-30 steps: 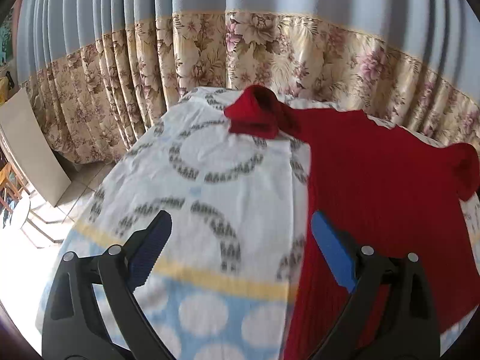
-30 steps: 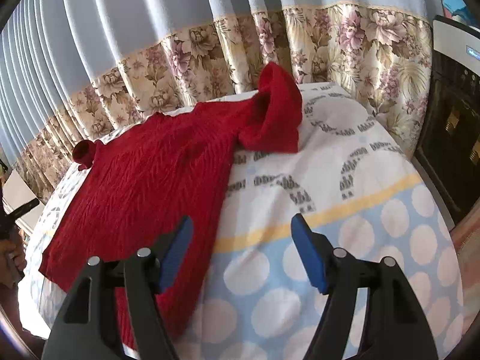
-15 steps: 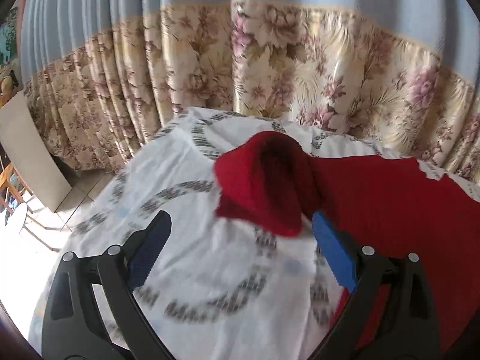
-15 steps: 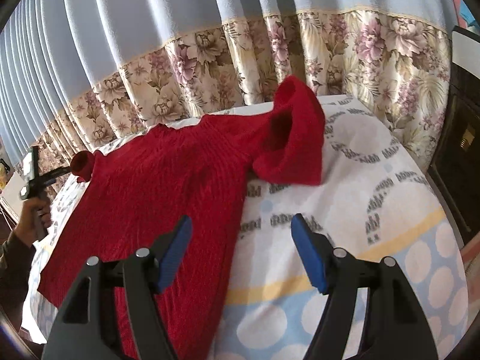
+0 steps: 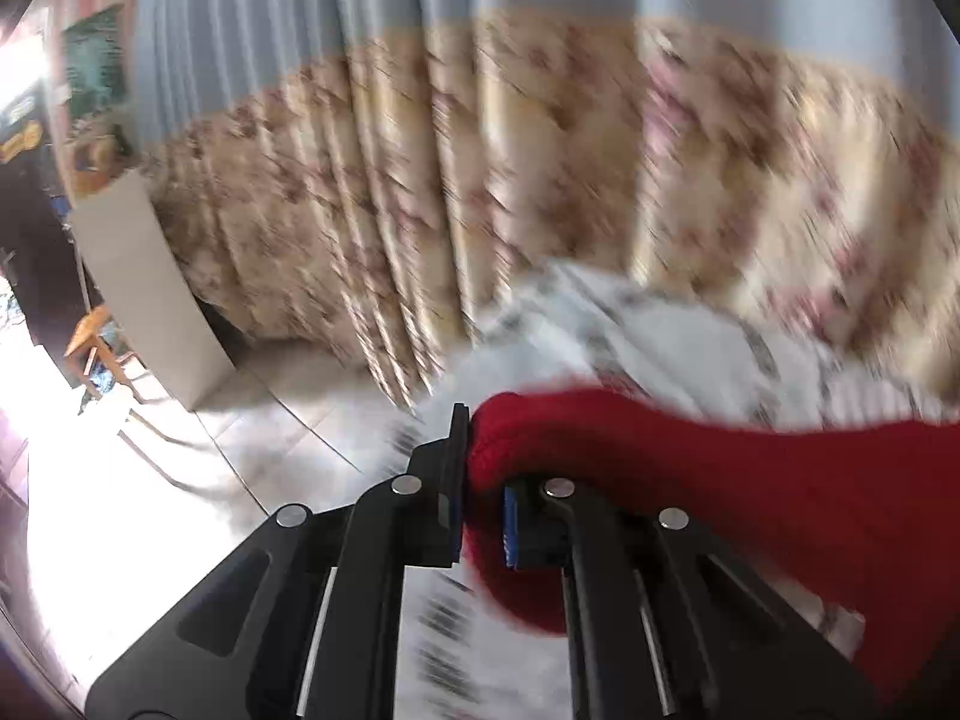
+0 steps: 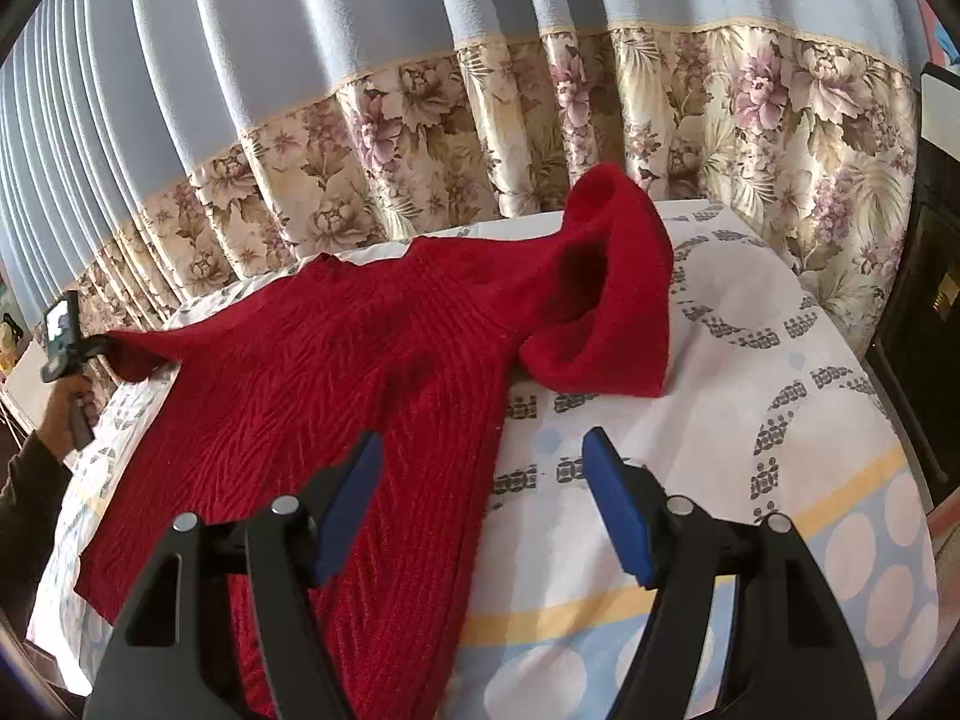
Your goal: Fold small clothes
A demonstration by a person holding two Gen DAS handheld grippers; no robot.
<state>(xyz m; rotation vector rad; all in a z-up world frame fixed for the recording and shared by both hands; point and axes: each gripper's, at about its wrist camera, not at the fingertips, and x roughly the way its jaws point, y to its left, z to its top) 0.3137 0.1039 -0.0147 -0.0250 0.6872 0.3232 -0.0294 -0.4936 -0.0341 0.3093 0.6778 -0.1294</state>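
Observation:
A red knitted sweater (image 6: 360,360) lies spread on a patterned sheet (image 6: 750,390). Its left sleeve (image 5: 660,468) runs between the blue pads of my left gripper (image 5: 483,480), whose jaws are closing and press on the cuff. That view is blurred. In the right wrist view, a hand (image 6: 66,414) holds that left gripper (image 6: 105,348) at the sheet's far left edge. My right gripper (image 6: 483,450) stands open and empty over the sweater's lower right edge. The right sleeve (image 6: 606,312) lies bunched ahead of it.
A blue and floral curtain (image 6: 540,138) hangs close behind the sheet. A dark cabinet (image 6: 930,300) stands at the right. Beyond the sheet's left edge, tiled floor (image 5: 252,414) and a leaning pale board (image 5: 144,294) show.
My left gripper travelled forward to the left sleeve's cuff and closed on it, having stood wide open before. The right gripper edged closer to the bunched right sleeve, still open.

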